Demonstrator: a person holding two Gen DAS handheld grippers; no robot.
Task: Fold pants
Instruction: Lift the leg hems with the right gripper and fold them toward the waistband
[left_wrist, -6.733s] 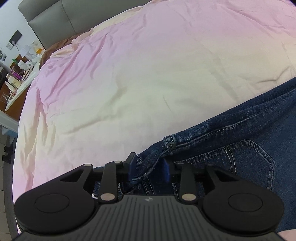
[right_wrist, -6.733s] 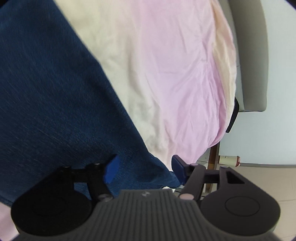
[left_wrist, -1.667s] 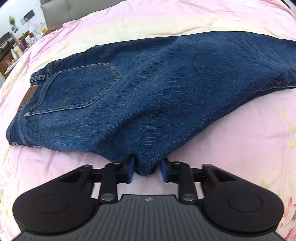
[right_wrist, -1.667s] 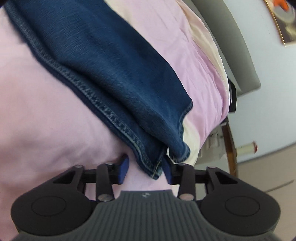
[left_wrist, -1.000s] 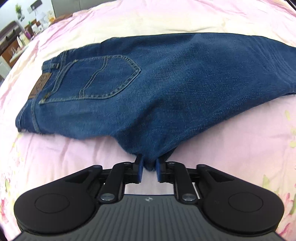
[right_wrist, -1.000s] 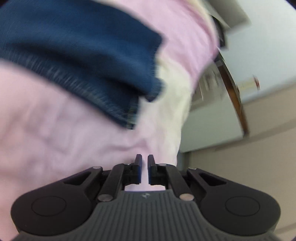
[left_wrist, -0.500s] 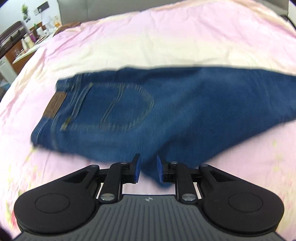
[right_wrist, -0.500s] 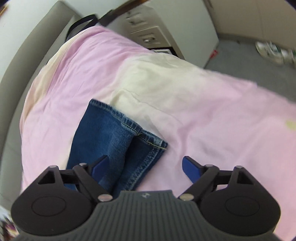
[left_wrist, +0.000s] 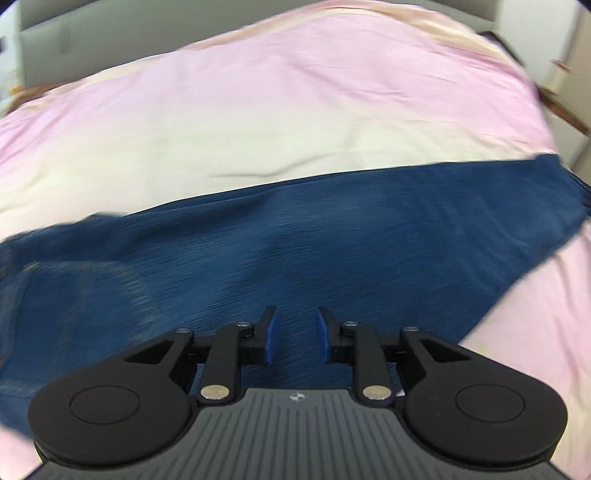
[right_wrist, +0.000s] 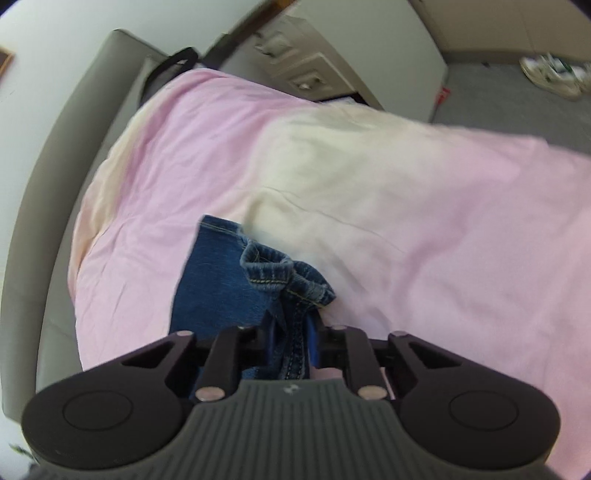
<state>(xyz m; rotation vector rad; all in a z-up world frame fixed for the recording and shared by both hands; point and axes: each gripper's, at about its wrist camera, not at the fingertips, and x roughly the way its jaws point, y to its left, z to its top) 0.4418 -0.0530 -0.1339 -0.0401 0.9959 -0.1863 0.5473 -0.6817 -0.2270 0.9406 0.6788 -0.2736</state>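
The dark blue jeans (left_wrist: 332, 236) lie folded lengthwise across the pink and cream bed cover (left_wrist: 295, 110), legs running to the right, waist and back pocket blurred at the left. My left gripper (left_wrist: 294, 334) is open and empty above the middle of the jeans. In the right wrist view the leg hems (right_wrist: 273, 273) are bunched up, and my right gripper (right_wrist: 291, 332) is shut on the hem end of the jeans, with denim running between the blue pads.
A grey headboard (right_wrist: 66, 155) runs along the bed's left in the right wrist view. A white cabinet (right_wrist: 332, 62) stands beyond the bed. Grey floor with a pair of shoes (right_wrist: 554, 74) is at the top right.
My left gripper has let go of the jeans' crotch fold, opened and swung right over the legs. My right gripper, open half a second ago, has closed on the leg hems.
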